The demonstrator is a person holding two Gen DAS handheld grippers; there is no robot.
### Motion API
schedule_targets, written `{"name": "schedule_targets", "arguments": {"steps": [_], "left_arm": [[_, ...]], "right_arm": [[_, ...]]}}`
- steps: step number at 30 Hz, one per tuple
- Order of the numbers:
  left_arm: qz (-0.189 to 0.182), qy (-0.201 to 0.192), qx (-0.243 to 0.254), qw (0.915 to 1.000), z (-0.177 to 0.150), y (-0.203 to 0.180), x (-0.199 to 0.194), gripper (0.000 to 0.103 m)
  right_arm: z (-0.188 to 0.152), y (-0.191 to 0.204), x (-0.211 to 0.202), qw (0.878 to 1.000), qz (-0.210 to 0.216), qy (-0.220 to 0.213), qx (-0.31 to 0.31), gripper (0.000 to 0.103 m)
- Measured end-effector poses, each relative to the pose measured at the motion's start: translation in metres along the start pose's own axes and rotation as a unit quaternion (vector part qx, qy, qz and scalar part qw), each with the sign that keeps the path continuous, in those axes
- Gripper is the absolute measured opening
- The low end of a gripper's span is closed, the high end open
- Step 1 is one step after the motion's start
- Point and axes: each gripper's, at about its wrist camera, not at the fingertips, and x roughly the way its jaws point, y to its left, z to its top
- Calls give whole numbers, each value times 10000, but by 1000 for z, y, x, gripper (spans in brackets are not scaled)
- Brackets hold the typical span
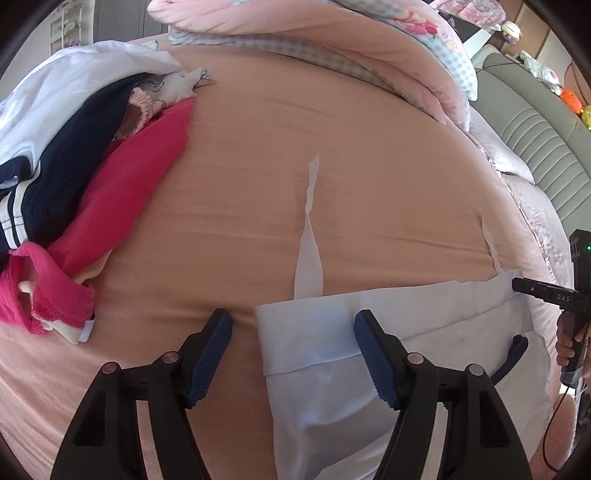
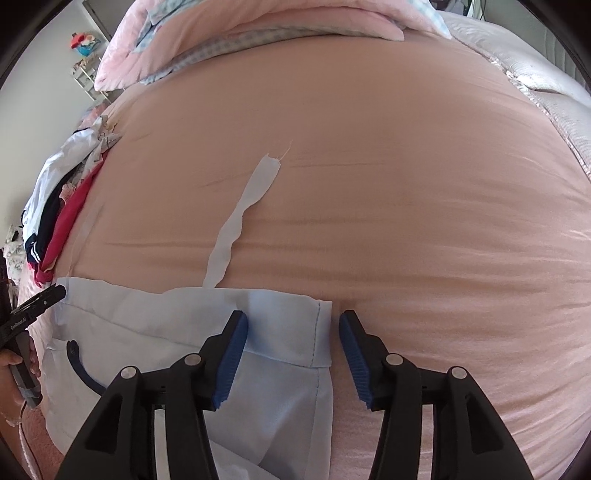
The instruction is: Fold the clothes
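A light blue garment lies flat on the peach bed sheet, its top edge folded over. Two thin blue ties run up from it, one long and one short. My left gripper is open, its jaws straddling the garment's left corner without pressing on it. In the right wrist view my right gripper is open too, with the garment's right corner lying between its blue pads. Each gripper shows at the edge of the other's view: the right gripper and the left gripper.
A pile of unfolded clothes in red, navy and white sits at the left of the bed. A pink quilt is bunched along the far side. A grey padded headboard stands at the right. A dark cord lies on the garment.
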Motion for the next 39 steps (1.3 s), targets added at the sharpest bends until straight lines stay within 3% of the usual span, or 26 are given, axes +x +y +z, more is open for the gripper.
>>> {"name": "schedule_targets", "arguments": {"steps": [2, 3, 4, 5, 7, 14, 26, 33, 39], "left_arm": [[-59, 18, -12, 10000, 2, -3, 2, 62], [-104, 50, -22, 9999, 3, -4, 3, 38], [-149, 81, -33, 9999, 5, -6, 3, 9], [-283, 177, -98, 9994, 7, -5, 6, 7], [-462, 235, -200, 9985, 9, -4, 8, 5], [-612, -31, -185, 9980, 17, -7, -16, 4], [-674, -444, 509, 9954, -1, -31, -94, 4], [-458, -406, 658, 9960, -8, -31, -98, 4], [-519, -512, 770, 9944, -23, -35, -112, 4]], "right_arm": [[1, 2, 0, 9999, -100, 2, -39, 51], [1, 4, 0, 9998, -167, 7, -68, 49], [1, 5, 0, 9997, -237, 8, -102, 35], [2, 7, -1, 9996, -266, -2, -137, 22], [3, 7, -2, 10000, 26, 7, -73, 7], [-1, 11, -24, 9992, 260, -288, -83, 4], [-17, 35, -105, 9921, 516, -1030, -507, 4], [-26, 49, -104, 9928, 271, -1048, -519, 4], [-44, 45, -115, 9906, 380, -1234, -448, 4]]}}
